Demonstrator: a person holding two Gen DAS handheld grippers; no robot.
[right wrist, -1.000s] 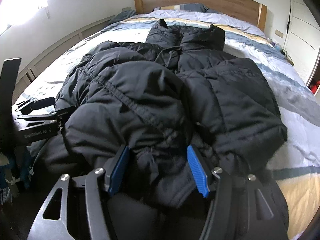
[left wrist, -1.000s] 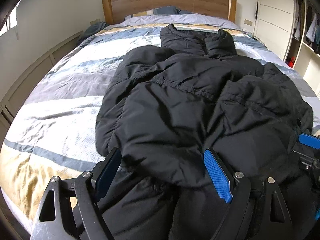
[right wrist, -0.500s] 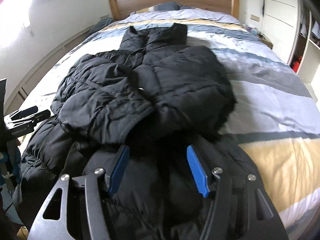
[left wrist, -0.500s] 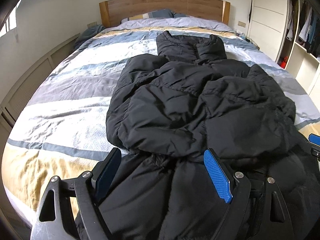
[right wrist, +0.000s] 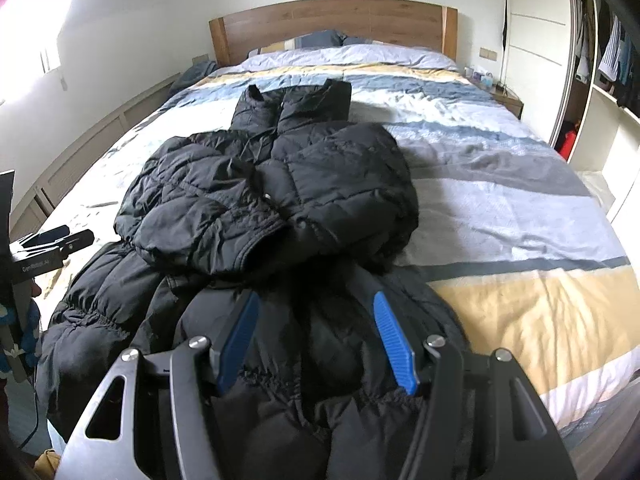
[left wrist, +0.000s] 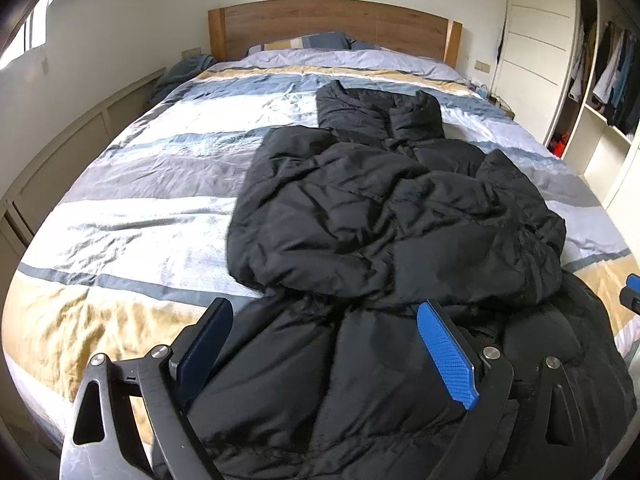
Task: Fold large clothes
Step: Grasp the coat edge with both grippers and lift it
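A large black puffer coat lies lengthwise on the striped bed, collar toward the headboard, sleeves folded over its chest. Its lower part bunches at the foot of the bed. My left gripper has its blue pads wide apart with the coat's hem fabric lying between them. In the right wrist view the coat shows the same way; my right gripper is also spread, with hem fabric between the pads. The left gripper shows at the left edge there.
A wooden headboard and pillows stand at the far end. A white wardrobe with open shelves and hanging clothes is on the right. Low panelled wall units run along the left. A nightstand stands by the bed.
Both grippers have drawn back toward the foot of the bed and away from the coat's folded upper part. More bedspread shows around the coat. The pads stay spread.
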